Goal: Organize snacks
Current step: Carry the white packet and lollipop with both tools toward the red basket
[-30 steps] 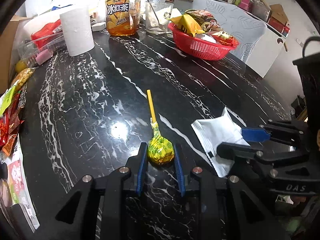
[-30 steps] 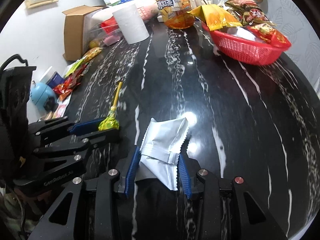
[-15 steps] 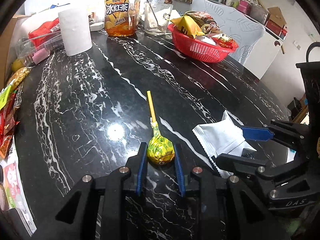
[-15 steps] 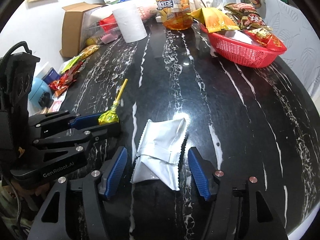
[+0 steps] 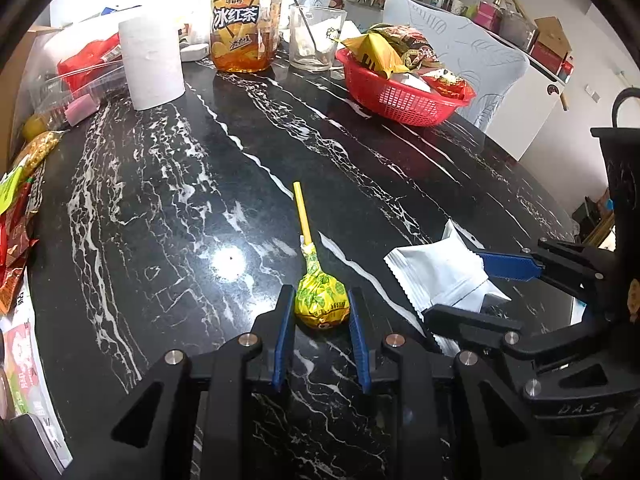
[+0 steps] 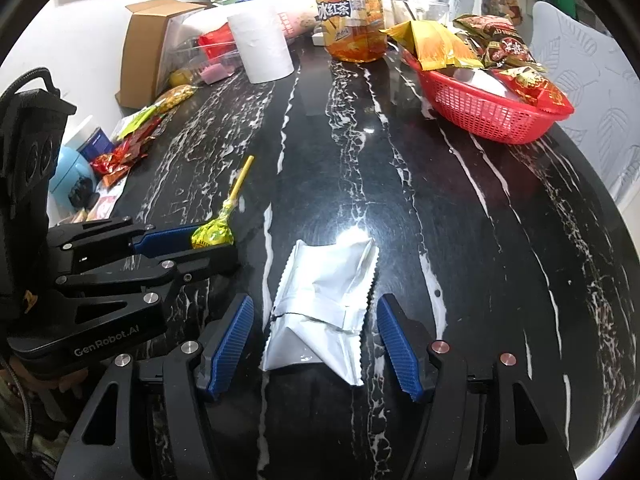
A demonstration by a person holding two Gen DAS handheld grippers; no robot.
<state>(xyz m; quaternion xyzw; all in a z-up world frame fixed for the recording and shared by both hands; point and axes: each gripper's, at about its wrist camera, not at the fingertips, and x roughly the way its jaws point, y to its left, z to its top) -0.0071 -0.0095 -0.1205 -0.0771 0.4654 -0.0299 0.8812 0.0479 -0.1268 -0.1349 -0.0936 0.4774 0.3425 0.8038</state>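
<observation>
On the black marble table, the left gripper clamps a yellow-wrapped lollipop; the right gripper, jaws just parted, straddles a flat white foil packet. The red mesh basket of snacks, probably their destination, waits at one o'clock.

Black left claw and right claw, blue ribbed pads, silver screws.
</observation>
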